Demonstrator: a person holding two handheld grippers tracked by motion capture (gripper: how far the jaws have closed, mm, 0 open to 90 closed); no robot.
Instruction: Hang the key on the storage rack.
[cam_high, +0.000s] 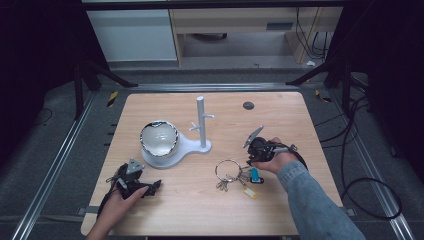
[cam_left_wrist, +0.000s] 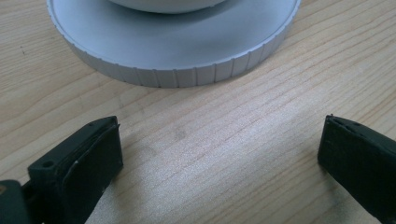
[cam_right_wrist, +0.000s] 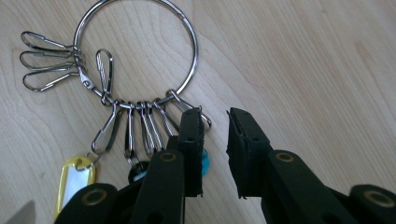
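Table (cam_high: 280, 200): pale wood top under both grippers; a small dark round spot sits on it far ahead of the right gripper.
Stand (cam_high: 172, 150): white, round base with a ribbed rim, just ahead of the left gripper; in the left gripper view the rim (cam_left_wrist: 187, 74) lies close beyond the jaw tips, not touching them. An upright post (cam_high: 201, 122) with short pegs rises from its far end, toward the right gripper's side.
Bowl (cam_high: 159, 138): white inside with a dark rim, seated on the stand base, ahead of the left gripper.
Left gripper (cam_high: 145, 189): held by the person's left hand (cam_high: 117, 205), low over the table, grey plate on top. Jaws wide apart, bare wood between them, nothing held.
Right gripper (cam_high: 248, 161): held by the right hand (cam_high: 277, 161), grey sleeve behind it. Jaws a narrow gap apart, nothing between the pads; tips sit low, over the clips of the ring.
Ring (cam_right_wrist: 135, 51): large metal loop lying flat on the table just ahead of the right gripper's tips, well apart from the left gripper.
Clips (cam_right_wrist: 140, 126): small metal snap hooks strung on the ring; several fan toward the right gripper, its left jaw lying over one or two.
Tags: yellow one (cam_right_wrist: 74, 179) beside the left jaw; blue one (cam_right_wrist: 204, 161) partly hidden behind that jaw.
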